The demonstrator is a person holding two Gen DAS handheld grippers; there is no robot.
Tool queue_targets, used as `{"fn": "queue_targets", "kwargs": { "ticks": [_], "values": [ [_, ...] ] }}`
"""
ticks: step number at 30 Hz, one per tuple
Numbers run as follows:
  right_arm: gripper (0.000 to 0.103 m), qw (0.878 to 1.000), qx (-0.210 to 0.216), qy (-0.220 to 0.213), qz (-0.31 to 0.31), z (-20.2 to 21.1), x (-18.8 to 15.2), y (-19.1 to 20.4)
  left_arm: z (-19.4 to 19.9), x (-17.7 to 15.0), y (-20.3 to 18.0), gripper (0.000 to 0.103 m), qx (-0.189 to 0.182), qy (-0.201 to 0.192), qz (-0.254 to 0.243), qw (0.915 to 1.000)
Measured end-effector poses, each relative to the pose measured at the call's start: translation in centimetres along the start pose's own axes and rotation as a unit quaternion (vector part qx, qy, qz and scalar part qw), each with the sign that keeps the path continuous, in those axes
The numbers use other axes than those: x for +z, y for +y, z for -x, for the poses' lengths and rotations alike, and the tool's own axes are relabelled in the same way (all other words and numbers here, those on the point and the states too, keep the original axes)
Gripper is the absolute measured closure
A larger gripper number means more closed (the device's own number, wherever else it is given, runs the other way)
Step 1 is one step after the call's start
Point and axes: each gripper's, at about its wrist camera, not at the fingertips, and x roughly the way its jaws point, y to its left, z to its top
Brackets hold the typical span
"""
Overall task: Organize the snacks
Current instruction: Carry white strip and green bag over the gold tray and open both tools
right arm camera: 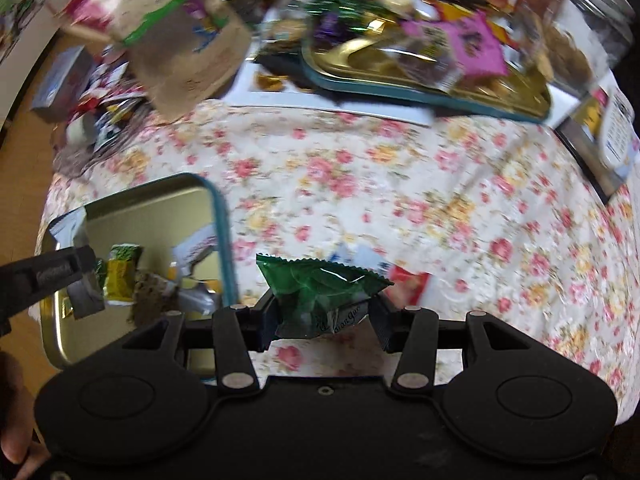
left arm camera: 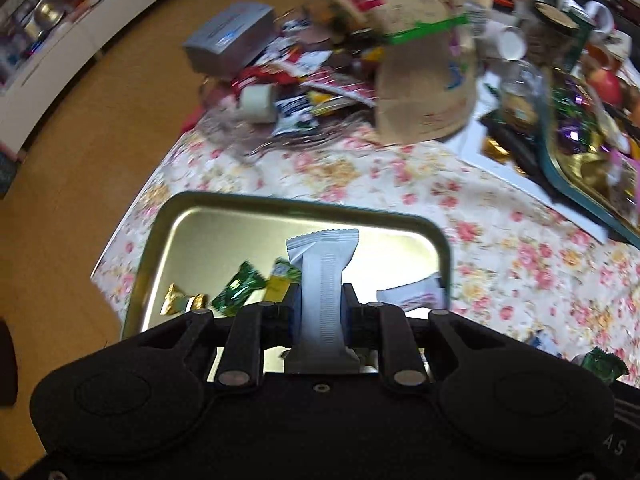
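I am holding a silver wrapped bar (left arm camera: 322, 280) in my left gripper (left arm camera: 321, 312), its fingers closed tight on the wrapper's middle, and the bar is hanging over the gold tin tray (left arm camera: 192, 232) that is sitting on the floral tablecloth (left arm camera: 400, 184). A gold candy (left arm camera: 182, 300), a green candy (left arm camera: 238, 290), a yellow packet (left arm camera: 280, 282) and a white packet (left arm camera: 416, 294) are already lying in that tray. My right gripper (right arm camera: 324, 312) is pinching a green snack packet (right arm camera: 320, 292), with its fingers part-closed around it, just beside the tray's right rim and above the cloth. I am judging this as the drop-off step: the left bar is calling for a release into the tray, while the right packet is needing a shift leftward over the rim first. More snacks are waiting in the pile (left arm camera: 304, 80) at the far edge
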Motion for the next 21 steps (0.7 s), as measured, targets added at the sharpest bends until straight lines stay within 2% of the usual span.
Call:
{"fn": "queue_targets", "kwargs": {
  "ticks": [5, 9, 14, 18, 21],
  "values": [
    [0.053, 0.998, 0.003, -0.01, 0.055, -0.3, 0.0, 4.8, -1.0, 0.5, 3.3, 0.077, 0.01, 0.027, 0.036, 0.9989],
    [0.053, 0.997, 0.032, 0.001, 0.074, -1.0, -0.3, 7.4, -1.4, 0.8, 5.6, 0.077, 0.015, 0.038, 0.063, 0.9971],
    [0.053, 0.994, 0.06, -0.004, 0.095, -0.6, -0.5, 9.5, -1.6, 1.3, 7.5, 0.075, 0.021, 0.039, 0.082, 0.9957],
    [0.053, 0.991, 0.076, -0.008, 0.107, -0.6, -0.6, 10.5, -1.6, 1.3, 8.5, 0.075, 0.008, 0.042, 0.096, 0.9944],
    [0.052, 0.99, 0.084, -0.011, 0.114, -0.5, -0.7, 11.0, -1.6, 1.4, 8.9, 0.07, 0.009, 0.041, 0.107, 0.9934]
  ]
}}
